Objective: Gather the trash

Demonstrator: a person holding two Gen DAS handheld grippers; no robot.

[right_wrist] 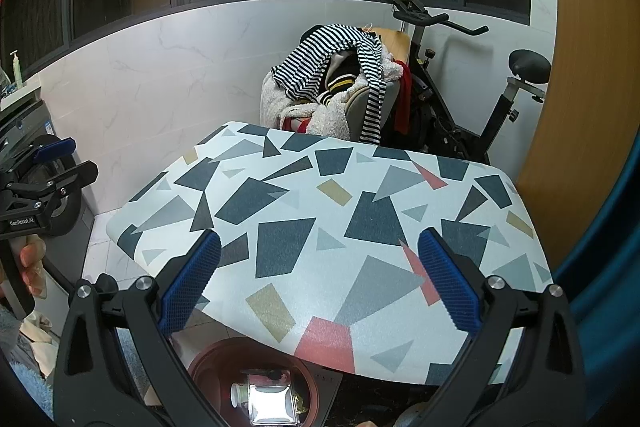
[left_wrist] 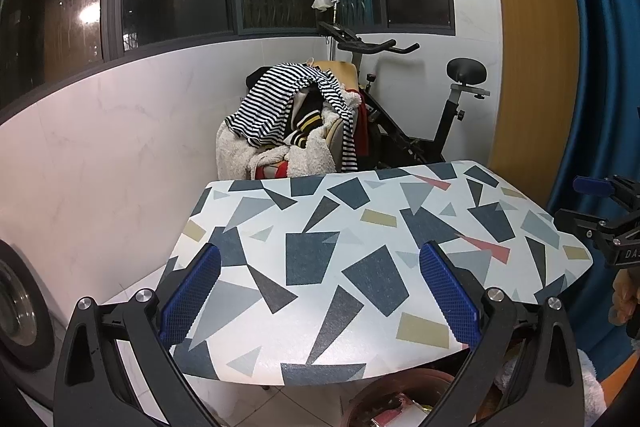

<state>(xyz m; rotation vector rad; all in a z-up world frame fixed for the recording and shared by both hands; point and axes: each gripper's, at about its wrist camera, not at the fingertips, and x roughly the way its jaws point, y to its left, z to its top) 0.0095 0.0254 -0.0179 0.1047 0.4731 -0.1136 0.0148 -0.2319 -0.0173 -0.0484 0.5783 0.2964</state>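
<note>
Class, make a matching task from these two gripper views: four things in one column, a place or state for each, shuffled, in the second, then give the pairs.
Things
1. striped black-and-white garment
2. round reddish-brown bin
3. black exercise bike
4. blue-padded fingers of the left gripper

Places or states
A. on the floor below the near edge of the geometric-patterned table
B. spread apart, holding nothing
C. draped over a pile of clothes behind the table
D. standing in the corner under the window

Pairs: 1-C, 2-A, 3-D, 4-B
</note>
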